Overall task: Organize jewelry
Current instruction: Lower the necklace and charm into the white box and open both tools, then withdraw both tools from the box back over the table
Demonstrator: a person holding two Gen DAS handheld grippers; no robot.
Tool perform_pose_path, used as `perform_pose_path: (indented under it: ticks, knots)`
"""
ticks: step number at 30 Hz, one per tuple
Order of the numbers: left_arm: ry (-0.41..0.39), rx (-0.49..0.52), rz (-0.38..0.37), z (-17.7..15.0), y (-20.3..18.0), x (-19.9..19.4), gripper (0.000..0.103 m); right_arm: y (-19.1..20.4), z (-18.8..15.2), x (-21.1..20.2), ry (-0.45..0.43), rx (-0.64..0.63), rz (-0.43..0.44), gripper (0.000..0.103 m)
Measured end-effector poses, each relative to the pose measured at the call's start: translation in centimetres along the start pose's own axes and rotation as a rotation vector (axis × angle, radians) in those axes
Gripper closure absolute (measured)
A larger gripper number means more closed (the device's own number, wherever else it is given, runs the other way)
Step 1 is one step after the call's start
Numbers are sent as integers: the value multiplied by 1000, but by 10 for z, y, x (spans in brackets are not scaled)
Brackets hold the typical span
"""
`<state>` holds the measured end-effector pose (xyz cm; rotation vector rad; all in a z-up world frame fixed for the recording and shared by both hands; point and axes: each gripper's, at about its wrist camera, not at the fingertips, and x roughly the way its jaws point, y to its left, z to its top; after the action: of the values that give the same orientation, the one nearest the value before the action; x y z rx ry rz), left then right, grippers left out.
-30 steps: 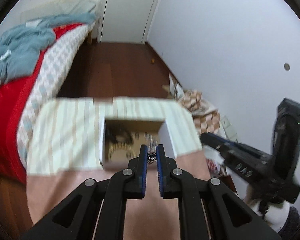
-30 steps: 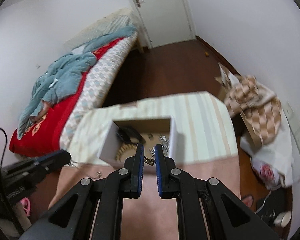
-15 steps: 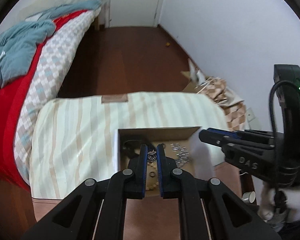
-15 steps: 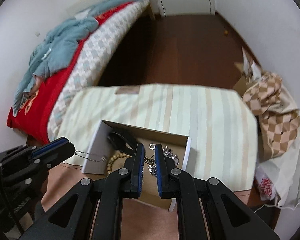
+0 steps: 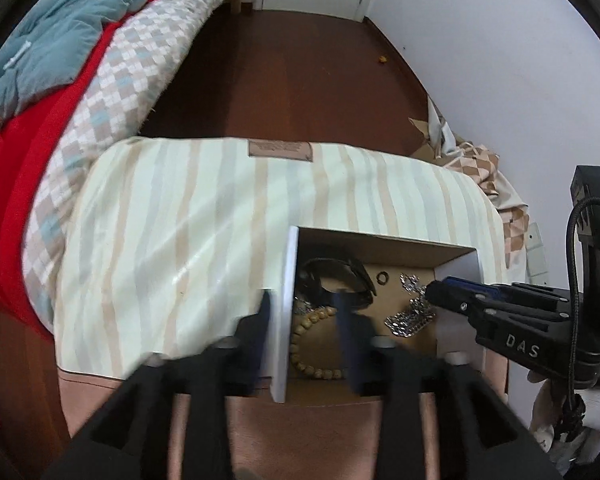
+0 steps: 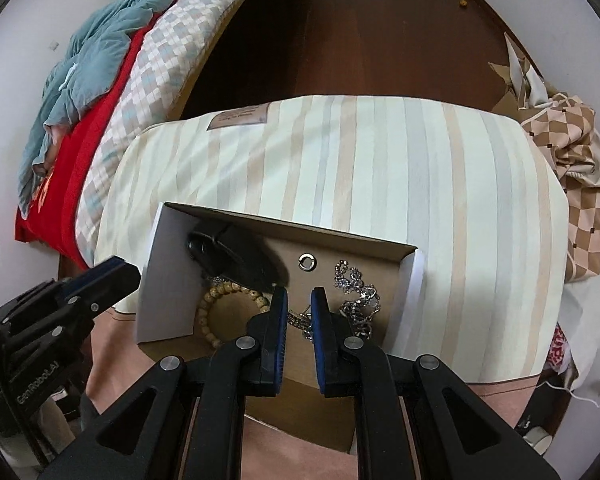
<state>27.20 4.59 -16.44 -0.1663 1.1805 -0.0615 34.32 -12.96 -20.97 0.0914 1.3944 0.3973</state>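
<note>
A cardboard box [image 5: 384,240] [image 6: 172,280] sits on a striped cloth and holds a wooden bead bracelet [image 5: 308,334] [image 6: 224,294], a black watch [image 5: 336,276] [image 6: 236,258], a small ring [image 5: 382,278] [image 6: 307,261] and silver chains [image 5: 410,316] [image 6: 354,284]. My left gripper [image 5: 302,312] is blurred, open and empty, straddling the box's left wall. My right gripper [image 6: 300,300] hovers over the box, its jaws a narrow gap apart, with a silver chain piece [image 6: 300,322] lying between the fingers; a grip is unclear.
The striped cloth [image 5: 172,240] [image 6: 380,168] covers a table with a pink front part [image 6: 292,452]. A bed with a red sheet and blue blanket [image 5: 52,52] stands left. Checked fabric and bags [image 6: 572,184] lie on the floor at right.
Both grippers have moved forward and down over the box. My left gripper has opened wide and the small ring piece it held is gone from its fingers.
</note>
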Motion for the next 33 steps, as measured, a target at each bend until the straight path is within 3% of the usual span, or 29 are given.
perform_pose_path:
  ticks: [1, 2, 3, 7, 11, 13, 14, 15, 17, 20, 21, 26, 33]
  knots:
    - [-12, 1, 9, 0, 0, -3, 40, 0, 0, -1, -4, 1, -5, 66]
    - [-28, 2, 15, 1, 1, -6, 33, 0, 0, -3, -12, 4, -11, 49]
    - [-41, 4, 25, 1, 0, -10, 32, 1, 0, -6, -17, 5, -5, 43]
    - [-54, 3, 44, 4, 3, -18, 30, 0, -2, -19, -44, 11, -27, 43]
    - [-85, 12, 93, -3, 5, -29, 7, -1, -13, -39, -87, 21, -72, 43]
    - [-97, 25, 125, -9, 4, -34, 4, -2, -24, -48, -115, 19, -139, 43]
    - [-102, 31, 139, -14, 3, -35, 2, -3, -30, -52, -128, 17, -173, 36]
    - [-109, 34, 151, -18, 3, -37, 1, -4, -34, -55, -136, 19, -197, 21]
    - [-114, 42, 168, -28, 1, -39, 0, -6, -49, -59, -153, 25, -244, 8]
    - [-117, 52, 194, -42, -2, -41, 0, -8, -73, -64, -167, 53, -292, 7]
    - [-117, 52, 200, -47, -3, -42, 0, -8, -77, -64, -171, 59, -302, 0]
    - [-134, 52, 204, -64, -10, -59, 0, 5, -107, -86, -233, 53, -385, 0]
    - [-216, 42, 218, -95, -20, -118, 0, 32, -142, -142, -343, 52, -410, 0]
